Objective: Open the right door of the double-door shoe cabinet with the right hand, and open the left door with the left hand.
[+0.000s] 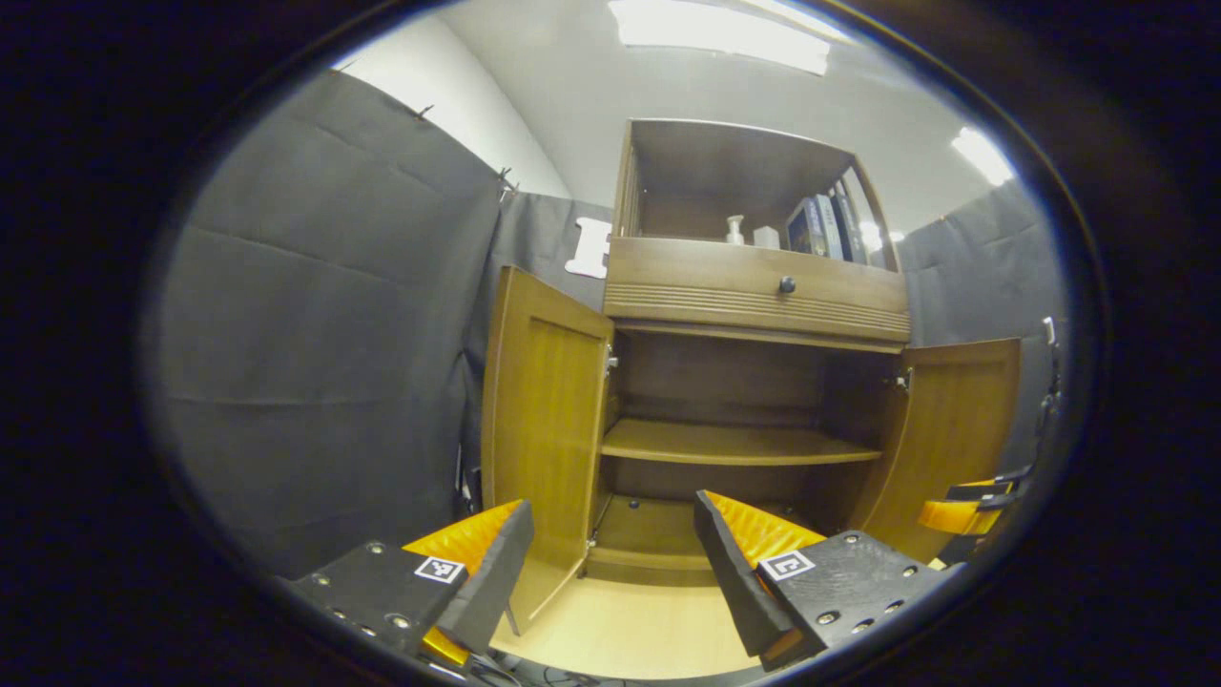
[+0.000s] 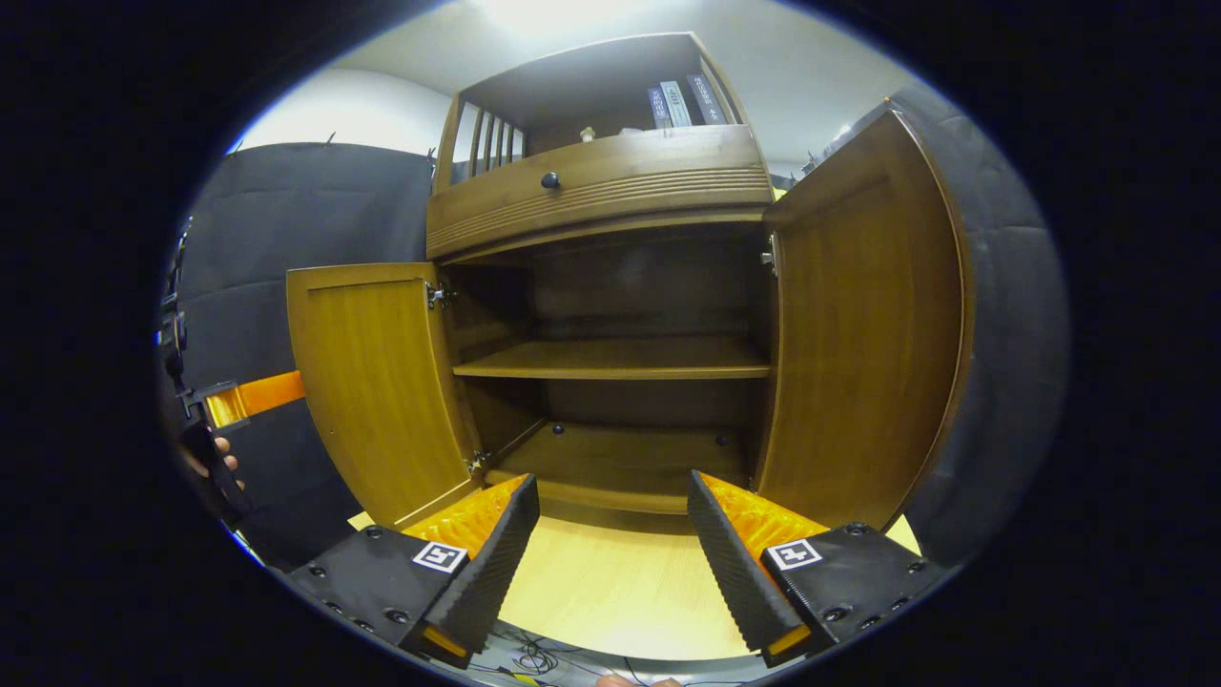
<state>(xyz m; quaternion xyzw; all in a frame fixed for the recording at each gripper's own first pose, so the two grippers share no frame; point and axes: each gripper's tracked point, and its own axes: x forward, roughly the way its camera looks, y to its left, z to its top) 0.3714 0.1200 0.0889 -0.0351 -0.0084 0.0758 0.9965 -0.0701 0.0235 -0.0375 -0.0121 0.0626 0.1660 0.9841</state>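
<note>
Far claw cut off at edge.

Honey-brown shoe cabinet, grey cloth wall

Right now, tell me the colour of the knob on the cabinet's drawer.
The drawer knob is black, set against the brown wooden drawer front; it shows best in the left gripper view.

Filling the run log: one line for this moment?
left door: open | right door: open | left gripper: open, empty | right gripper: open, empty
</note>
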